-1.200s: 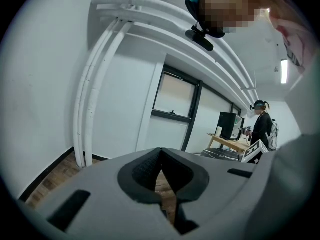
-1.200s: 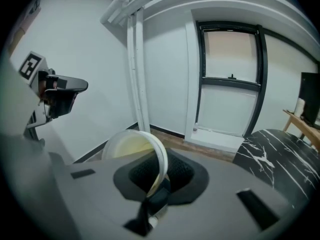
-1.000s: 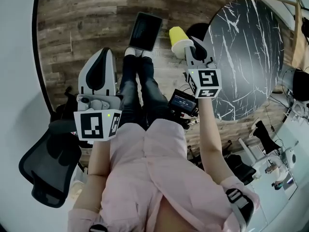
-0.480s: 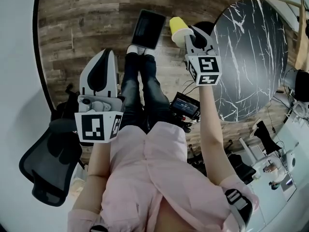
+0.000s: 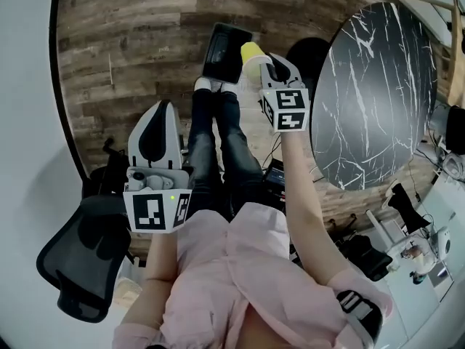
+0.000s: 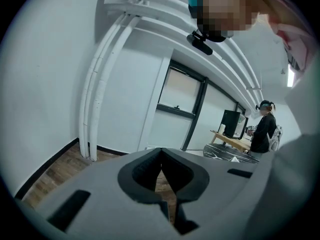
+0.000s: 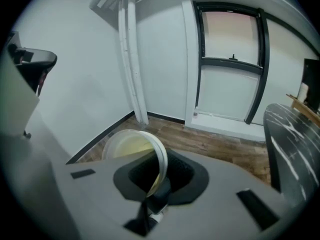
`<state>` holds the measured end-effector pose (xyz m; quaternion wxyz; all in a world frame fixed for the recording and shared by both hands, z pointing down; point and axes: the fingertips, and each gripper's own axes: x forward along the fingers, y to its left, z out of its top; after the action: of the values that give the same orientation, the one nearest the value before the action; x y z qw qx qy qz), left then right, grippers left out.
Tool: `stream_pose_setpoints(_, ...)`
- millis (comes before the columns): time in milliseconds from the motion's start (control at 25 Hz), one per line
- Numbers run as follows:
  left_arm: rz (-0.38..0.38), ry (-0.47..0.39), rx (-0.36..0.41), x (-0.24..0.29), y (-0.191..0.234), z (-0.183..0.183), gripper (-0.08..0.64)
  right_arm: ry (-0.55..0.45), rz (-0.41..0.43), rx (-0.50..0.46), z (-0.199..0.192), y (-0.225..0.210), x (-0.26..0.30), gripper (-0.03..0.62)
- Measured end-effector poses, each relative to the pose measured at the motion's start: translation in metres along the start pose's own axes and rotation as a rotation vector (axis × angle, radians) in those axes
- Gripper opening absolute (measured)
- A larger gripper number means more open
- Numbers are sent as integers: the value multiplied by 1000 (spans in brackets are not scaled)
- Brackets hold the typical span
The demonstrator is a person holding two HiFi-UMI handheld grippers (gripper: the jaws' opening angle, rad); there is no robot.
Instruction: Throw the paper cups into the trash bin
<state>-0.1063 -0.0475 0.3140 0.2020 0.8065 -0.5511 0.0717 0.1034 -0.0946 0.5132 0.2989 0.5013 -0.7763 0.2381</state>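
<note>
Compared with a second ago, the right gripper (image 5: 263, 64) sits lower and closer to the black trash bin (image 5: 216, 48) on the wood floor (image 5: 116, 42) — its jaws pinch the yellow paper cup (image 5: 251, 52) by the rim, and the cup overlaps the bin's edge. The left gripper (image 5: 160, 113) hangs beside the person's legs (image 5: 218, 151), jaws pressed together — empty.

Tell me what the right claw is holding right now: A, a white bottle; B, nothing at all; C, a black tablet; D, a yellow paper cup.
D: in the right gripper view the right claw is pinched on the rim of the yellow paper cup, and the head view shows the same cup at its tip.
</note>
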Motion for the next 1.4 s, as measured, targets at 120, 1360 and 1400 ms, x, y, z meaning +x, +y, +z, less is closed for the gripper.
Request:
stream_pose_setpoints(120, 20, 5, -11, -2, 8, -7, 14, 32, 1, 12, -15, 9, 14, 43)
stream_pose_setpoints(1360, 51, 115, -71, 40, 21, -129, 14, 264, 19, -35, -163, 1, 152, 43)
stream_pose_setpoints(1400, 46, 122, -75, 44, 21, -131, 14, 275, 24, -38, -167, 1, 154, 43)
